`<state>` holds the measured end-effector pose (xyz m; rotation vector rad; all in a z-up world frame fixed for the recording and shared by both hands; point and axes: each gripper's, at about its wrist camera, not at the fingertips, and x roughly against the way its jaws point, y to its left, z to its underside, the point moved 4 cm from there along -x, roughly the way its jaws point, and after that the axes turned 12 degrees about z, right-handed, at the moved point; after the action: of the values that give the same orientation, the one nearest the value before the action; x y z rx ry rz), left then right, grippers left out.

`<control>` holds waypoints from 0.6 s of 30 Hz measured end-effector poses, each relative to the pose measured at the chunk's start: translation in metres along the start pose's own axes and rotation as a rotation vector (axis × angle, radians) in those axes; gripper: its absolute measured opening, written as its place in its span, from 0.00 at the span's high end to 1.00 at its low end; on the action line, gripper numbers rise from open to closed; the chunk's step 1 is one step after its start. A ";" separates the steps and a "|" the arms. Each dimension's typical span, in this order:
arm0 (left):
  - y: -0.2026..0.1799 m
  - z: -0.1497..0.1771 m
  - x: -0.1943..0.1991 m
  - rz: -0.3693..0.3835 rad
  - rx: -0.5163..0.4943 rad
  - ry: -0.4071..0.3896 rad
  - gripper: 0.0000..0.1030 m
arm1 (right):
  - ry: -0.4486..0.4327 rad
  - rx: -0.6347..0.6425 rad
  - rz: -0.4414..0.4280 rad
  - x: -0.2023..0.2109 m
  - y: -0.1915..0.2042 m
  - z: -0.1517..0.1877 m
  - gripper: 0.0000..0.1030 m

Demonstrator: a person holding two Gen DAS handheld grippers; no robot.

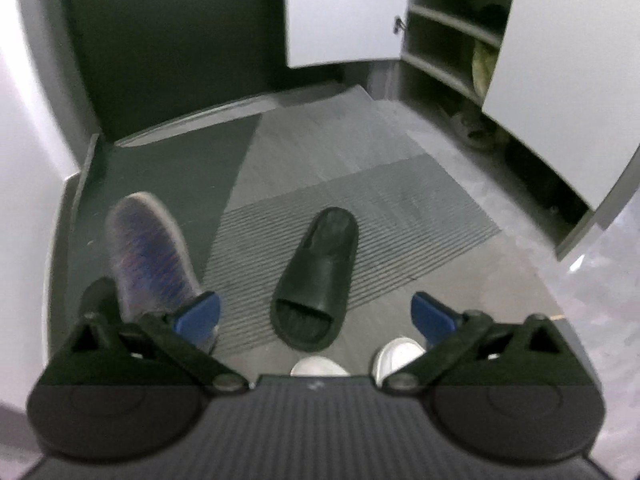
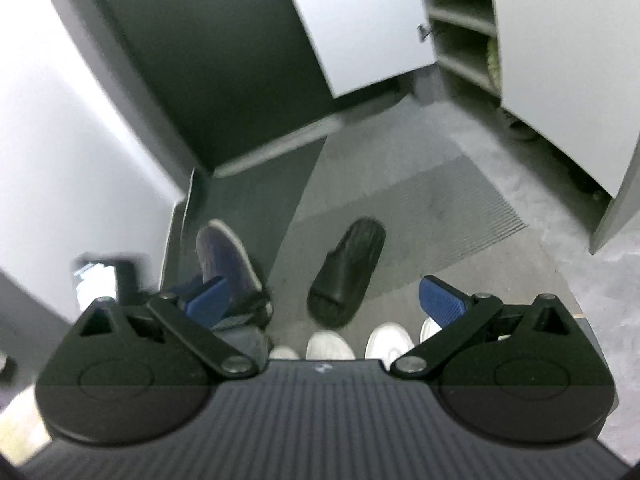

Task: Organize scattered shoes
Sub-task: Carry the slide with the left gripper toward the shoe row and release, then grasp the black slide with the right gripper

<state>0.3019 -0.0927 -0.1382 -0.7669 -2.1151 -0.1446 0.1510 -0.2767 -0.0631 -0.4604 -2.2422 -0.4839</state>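
A black slide slipper [image 1: 316, 280] lies on the striped mat [image 1: 400, 208], its open end towards me. A blue-purple sneaker [image 1: 148, 252] rests to its left on the dark floor. My left gripper [image 1: 316, 314] hangs above them, open wide with nothing between its blue pads [image 1: 200, 314]. The right wrist view shows the same slipper [image 2: 348, 272] and sneaker [image 2: 224, 260] from higher up. My right gripper [image 2: 325, 298] is also open and empty, well above the floor.
An open shoe cabinet [image 1: 448, 40] stands at the right, with greenish shoes [image 1: 482, 66] on a shelf and another shoe [image 1: 472, 124] at its foot. Its white doors [image 1: 344, 12] swing outward. White shoe toes [image 2: 330, 344] line the near edge. A dark door [image 1: 172, 40] closes the back.
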 end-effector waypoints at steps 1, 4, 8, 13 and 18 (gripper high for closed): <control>0.002 0.002 0.013 -0.006 0.006 -0.010 0.00 | 0.039 -0.036 -0.025 -0.008 -0.001 0.004 0.00; 0.009 0.007 0.063 -0.038 0.033 -0.041 0.00 | 0.094 -0.110 -0.139 -0.023 0.001 0.003 0.00; 0.014 0.006 0.106 -0.068 0.058 -0.028 0.00 | 0.028 0.090 -0.069 -0.032 0.026 -0.007 0.00; 0.016 -0.008 0.149 -0.090 0.049 -0.094 0.00 | 0.046 0.119 -0.075 -0.059 0.038 -0.020 0.00; 0.012 -0.023 0.191 -0.162 0.012 -0.125 0.00 | 0.057 0.160 -0.073 -0.078 0.053 -0.022 0.00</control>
<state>0.2400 -0.0019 0.0199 -0.6103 -2.2946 -0.1744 0.2384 -0.2552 -0.0980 -0.2802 -2.2275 -0.3468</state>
